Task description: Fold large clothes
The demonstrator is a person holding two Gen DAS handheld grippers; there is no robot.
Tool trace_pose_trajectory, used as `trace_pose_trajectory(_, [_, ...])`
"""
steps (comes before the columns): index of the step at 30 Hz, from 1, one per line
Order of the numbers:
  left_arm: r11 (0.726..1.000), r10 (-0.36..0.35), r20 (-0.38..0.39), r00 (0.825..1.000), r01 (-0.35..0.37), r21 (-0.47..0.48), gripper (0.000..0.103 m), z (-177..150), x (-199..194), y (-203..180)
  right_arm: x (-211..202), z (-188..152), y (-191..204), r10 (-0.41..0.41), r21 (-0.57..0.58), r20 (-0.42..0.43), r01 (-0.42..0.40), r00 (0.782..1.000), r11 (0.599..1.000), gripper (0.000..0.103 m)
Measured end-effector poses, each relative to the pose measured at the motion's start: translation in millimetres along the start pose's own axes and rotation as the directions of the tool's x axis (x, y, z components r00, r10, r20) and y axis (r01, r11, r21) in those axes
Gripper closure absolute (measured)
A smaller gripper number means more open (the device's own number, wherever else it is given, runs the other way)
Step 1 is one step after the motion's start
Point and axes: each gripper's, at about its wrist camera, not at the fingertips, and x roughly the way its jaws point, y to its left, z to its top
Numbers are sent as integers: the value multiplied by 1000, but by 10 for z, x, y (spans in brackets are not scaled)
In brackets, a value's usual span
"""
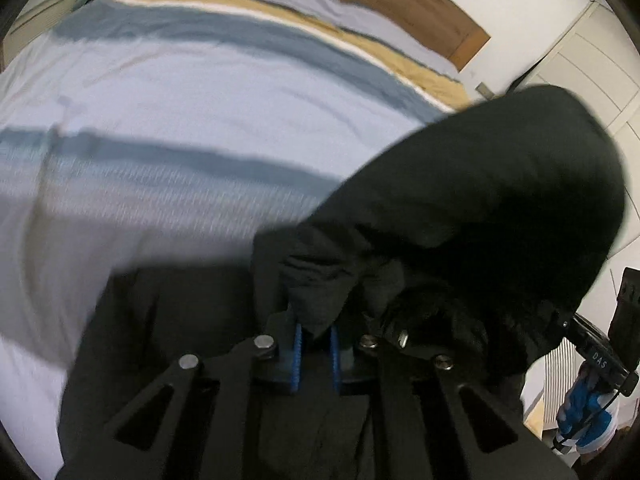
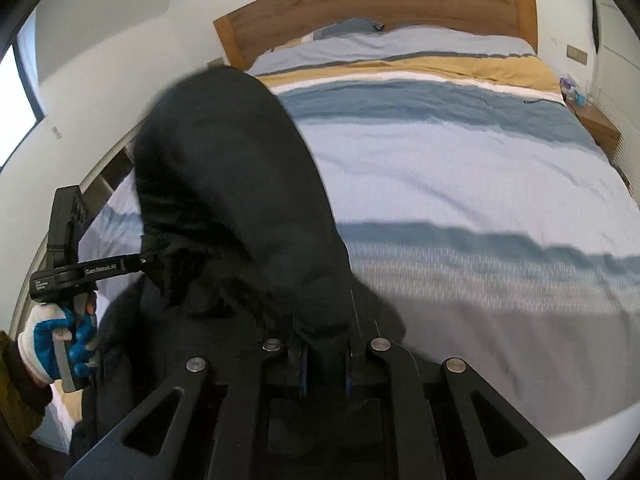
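Striped bedspread (image 2: 460, 168) wide, bare; both jaws clamped on black garment (image 1: 480, 184) edge, held aloft.

Striped bed (image 2: 460, 168) — wooden headboard (image 2: 380, 4), white walls (image 2: 120, 20), bright window (image 2: 16, 96).

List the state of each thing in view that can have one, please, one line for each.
Black garment: lifted off the bed, held up by both grippers, hanging bunched.
Left gripper: shut on the black garment.
Right gripper: shut on the black garment.
Bed: made, striped cover spread flat.
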Motion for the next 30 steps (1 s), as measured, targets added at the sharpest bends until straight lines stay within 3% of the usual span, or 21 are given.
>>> trace_pose_trajectory(4, [999, 17, -23, 1000, -17, -32, 94, -320, -18, 107, 5, -419, -3, 7, 39, -25, -6, 1000, 999, 91])
trace_pose_trajectory(11, [999, 49, -32, 998, -49, -18, 95, -584, -88, 111, 55, -913, -21, -17, 54, -64, 21, 998, 998, 91])
trace_pose_trajectory(15, [997, 76, -53, 996, -77, -19, 96, -651, -31, 192, 91, -992, 2, -69, 13, -78, 70, 995, 997, 91])
trace_pose_trajectory(18, [998, 58, -59, 997, -60, -28, 97, -738, -64, 243, 99, -1011, 45, -93, -9, -89, 92, 992, 996, 91])
trace_pose_trajectory(24, [996, 79, -10, 997, -79, 33, 95, -799, -535, 169, 54, -1033, 96, -129, -38, -109, 126, 986, 991, 90])
trace_pose_trajectory(27, [995, 80, 20, 997, -81, 55, 95, -648, -743, 36, 73, -1019, 90, -140, -46, -121, 136, 983, 990, 90])
trace_pose_trajectory(29, [995, 73, 36, 997, -76, 65, 94, -525, -847, -22, 41, -1013, 92, -141, -43, -125, 137, 982, 990, 83])
trace_pose_trajectory(30, [995, 71, 43, 997, -74, 71, 93, -454, -885, -66, 31, -993, 107, -139, -41, -126, 135, 982, 990, 73])
